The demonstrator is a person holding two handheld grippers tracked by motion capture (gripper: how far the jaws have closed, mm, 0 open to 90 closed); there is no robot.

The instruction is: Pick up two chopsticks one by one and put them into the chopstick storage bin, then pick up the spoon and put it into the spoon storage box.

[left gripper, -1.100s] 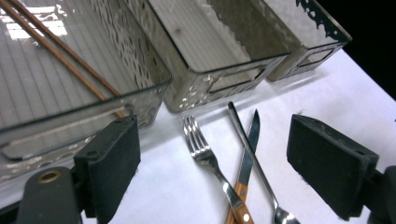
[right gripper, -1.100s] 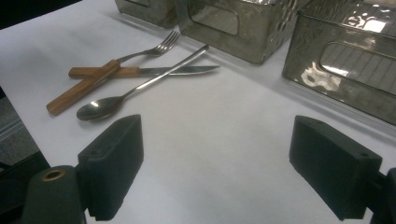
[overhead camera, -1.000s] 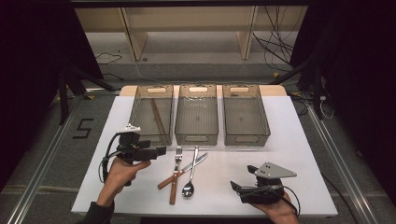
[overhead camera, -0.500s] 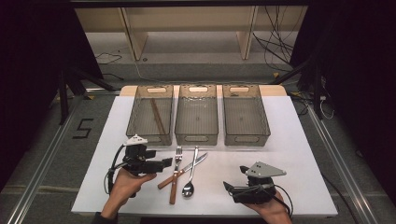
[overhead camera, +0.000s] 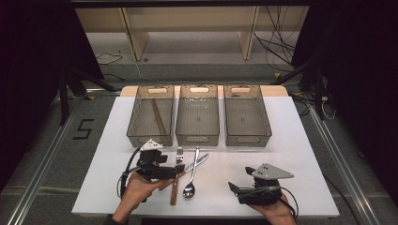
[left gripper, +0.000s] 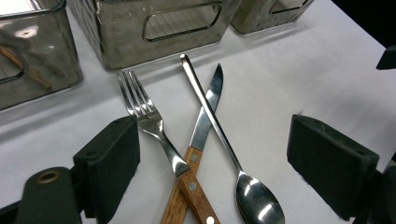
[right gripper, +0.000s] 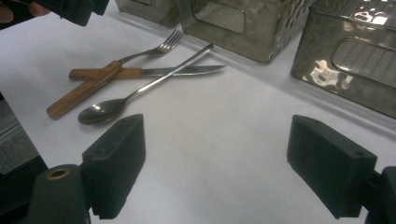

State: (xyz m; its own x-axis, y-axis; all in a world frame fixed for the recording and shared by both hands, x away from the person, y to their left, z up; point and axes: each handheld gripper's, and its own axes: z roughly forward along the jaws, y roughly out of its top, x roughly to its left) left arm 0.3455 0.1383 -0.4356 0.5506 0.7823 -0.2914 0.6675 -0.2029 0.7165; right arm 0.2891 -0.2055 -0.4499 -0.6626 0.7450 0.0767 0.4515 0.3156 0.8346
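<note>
Cutlery sorting is barely begun: fork [left gripper: 142, 109], knife [left gripper: 201, 135] and spoon [left gripper: 233, 158] lie crossed just before the middle bin [overhead camera: 197, 114]; my left jaws gape around them, right jaws gape idle.

Three bins [overhead camera: 197, 115] — white table [overhead camera: 300, 140] (stick inside).

Setting: a lab-style recording bay, not a home or kitchen. White table [overhead camera: 305, 140] stands at frame centre on a grey floor, flanked by metal rails [overhead camera: 37, 185] running up the left and right edges. Black curtains [overhead camera: 33, 42] close off both upper corners. A "5" [overhead camera: 83, 128] is marked on the floor at left. Loose cables [overhead camera: 277, 44] trail at upper right, beside pale wooden shelving [overhead camera: 187, 21] along the top. Three identical smoky bins [overhead camera: 247, 136] sit in a neat row.
</note>
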